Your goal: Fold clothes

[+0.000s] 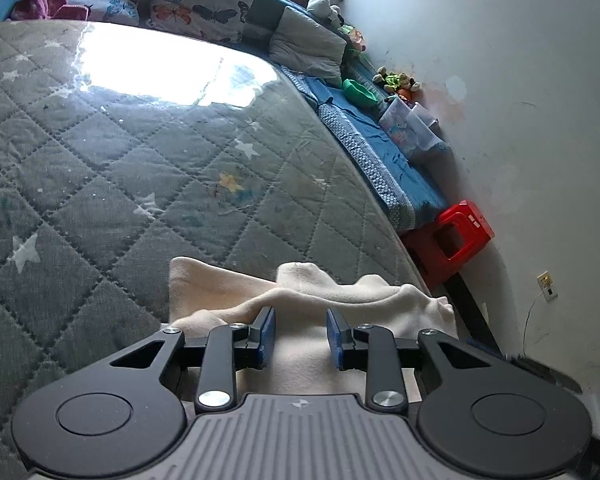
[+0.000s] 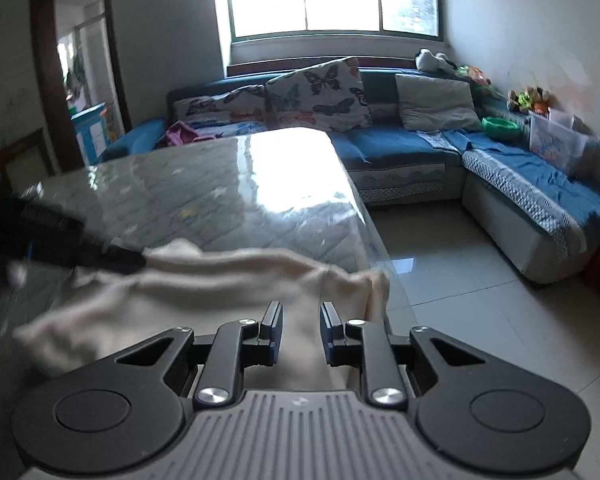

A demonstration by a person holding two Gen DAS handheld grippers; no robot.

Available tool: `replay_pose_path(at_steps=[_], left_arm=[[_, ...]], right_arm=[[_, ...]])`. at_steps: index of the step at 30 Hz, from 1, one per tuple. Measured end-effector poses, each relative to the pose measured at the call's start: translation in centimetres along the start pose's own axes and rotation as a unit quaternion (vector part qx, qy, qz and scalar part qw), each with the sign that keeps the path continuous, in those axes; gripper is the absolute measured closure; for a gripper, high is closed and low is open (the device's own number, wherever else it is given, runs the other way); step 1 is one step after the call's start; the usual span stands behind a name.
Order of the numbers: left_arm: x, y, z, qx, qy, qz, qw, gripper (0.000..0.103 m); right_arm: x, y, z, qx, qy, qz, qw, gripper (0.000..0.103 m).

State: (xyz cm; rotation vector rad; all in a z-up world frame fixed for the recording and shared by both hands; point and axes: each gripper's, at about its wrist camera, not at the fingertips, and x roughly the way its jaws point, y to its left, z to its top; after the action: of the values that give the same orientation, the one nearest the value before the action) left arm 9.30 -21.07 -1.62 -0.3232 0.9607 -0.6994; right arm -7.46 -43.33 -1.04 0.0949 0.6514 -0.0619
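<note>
A cream fleece garment point(image 1: 340, 292) lies bunched at the near right corner of the table point(image 1: 140, 160), which has a grey quilted star-pattern cover under a glossy clear sheet. My left gripper point(image 1: 300, 314) has a thick fold of the garment filling the gap between its blue pads. In the right wrist view the garment point(image 2: 220, 280) stretches across the table's near edge. My right gripper point(image 2: 300, 308) is shut on its right end, which hangs over the table corner. The left gripper point(image 2: 138, 260) shows as a dark blurred shape gripping the garment's left end.
A blue corner sofa point(image 2: 400, 140) with butterfly cushions point(image 2: 320, 96) and a grey pillow point(image 2: 436, 102) wraps the far and right sides. A green bowl point(image 2: 500, 126), a clear box point(image 2: 556, 140) and toys sit on it. A red stool point(image 1: 452, 236) stands beside the table. Tiled floor point(image 2: 460, 280) lies to the right.
</note>
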Motion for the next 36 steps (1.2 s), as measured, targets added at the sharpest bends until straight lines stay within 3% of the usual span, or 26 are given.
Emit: replay_pose_path(at_steps=[11, 18, 22, 27, 36], left_arm=[[-1.8, -3.4, -2.9, 0.064, 0.001, -0.033, 0.9974, 0.073], [-1.6, -5.7, -6.1, 0.124, 0.019, -0.063, 0.9901, 0.073], [-1.6, -6.5, -7.7, 0.156, 0.021, -0.071, 0.9851, 0.073], [-1.7, -6.5, -8.6, 0.169, 0.031, -0.081, 0.9817, 0.072], [-1.3, -6.5, -9.4, 0.174, 0.036, -0.079, 0.9808, 0.071]], right_arm=[[-4.3, 0.4, -4.0, -0.012, 0.017, -0.037, 0.999, 0.083], [-4.3, 1.3, -2.2, -0.013, -0.012, 0.006, 1.0, 0.083], [-2.9, 2.6, -2.4, -0.031, 0.008, 0.035, 0.999, 0.083], [-2.7, 3.4, -3.5, -0.055, 0.039, 0.04, 0.997, 0.083], [-0.7, 3.5, 1.4, -0.061, 0.011, 0.067, 0.996, 0.083]])
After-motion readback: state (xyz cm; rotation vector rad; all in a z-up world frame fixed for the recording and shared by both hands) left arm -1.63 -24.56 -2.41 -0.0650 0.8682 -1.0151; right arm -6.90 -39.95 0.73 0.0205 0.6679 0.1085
